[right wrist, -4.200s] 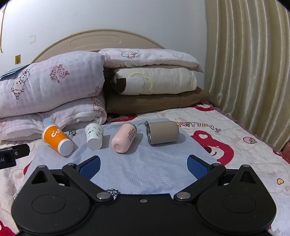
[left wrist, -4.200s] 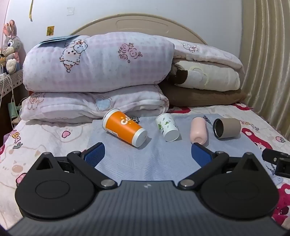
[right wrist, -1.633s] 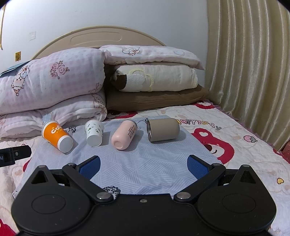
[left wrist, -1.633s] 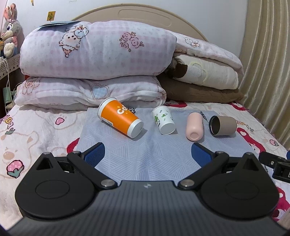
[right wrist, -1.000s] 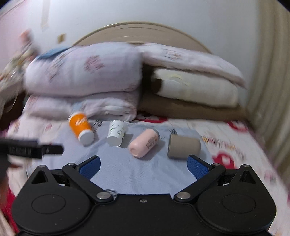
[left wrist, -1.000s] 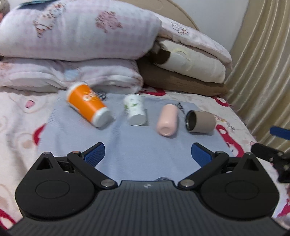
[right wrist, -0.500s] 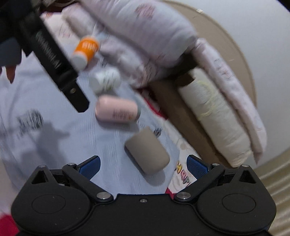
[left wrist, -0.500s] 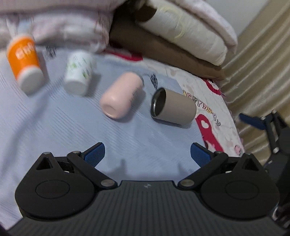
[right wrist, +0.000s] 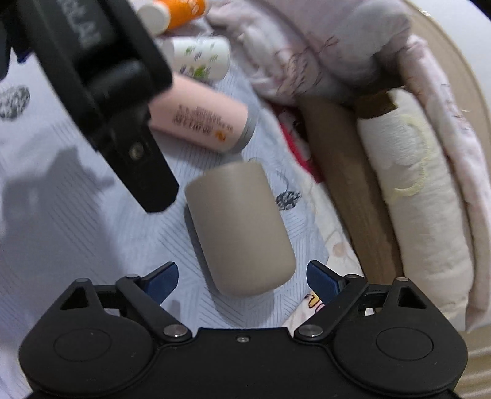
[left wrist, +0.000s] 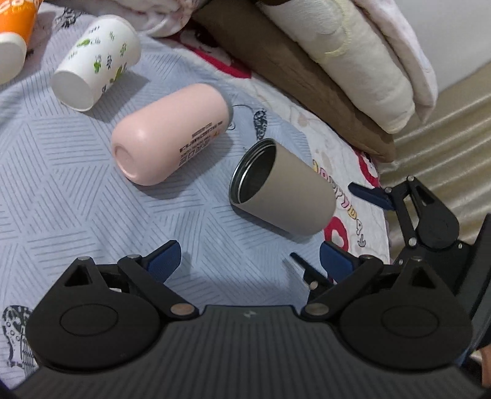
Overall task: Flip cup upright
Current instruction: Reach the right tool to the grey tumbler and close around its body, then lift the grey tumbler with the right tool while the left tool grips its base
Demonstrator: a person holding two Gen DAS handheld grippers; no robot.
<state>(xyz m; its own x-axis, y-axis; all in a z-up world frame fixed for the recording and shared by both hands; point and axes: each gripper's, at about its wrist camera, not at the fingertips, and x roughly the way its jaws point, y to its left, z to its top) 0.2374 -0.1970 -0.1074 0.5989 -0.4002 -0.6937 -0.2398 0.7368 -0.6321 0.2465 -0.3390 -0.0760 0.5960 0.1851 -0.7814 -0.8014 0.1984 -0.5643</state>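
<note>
— Looking down the right gripper (right wrist: 239,277), what did you have?

— I had the tan cup (right wrist: 241,228) lying on its side at lower centre of the frame, its closed base toward me and reaching in between my two blue pads (right wrist: 162,280). The jaws were spread wide, one each side of the cup, neither touching it.

— And the left gripper (left wrist: 250,259)?

— Also released, gripping nothing. In its view the tan cup (left wrist: 285,191) lay right of centre, above the fingers, dark open mouth facing lower left. It sat at the right edge of the blue mat (left wrist: 61,190).

— Anything else nearby?

— A pink cup (left wrist: 172,135) lay just left of it, apart from it, then a white cup (left wrist: 95,63) with green prints at upper left, and a sliver of an orange cup (left wrist: 13,27) at the top-left corner. All were on their sides. Folded bedding (left wrist: 353,61) filled the upper right. The right gripper (left wrist: 429,221) showed at the right edge.

— And in the right view?

— The left gripper (right wrist: 92,76) blocked the upper left, blurred.
</note>
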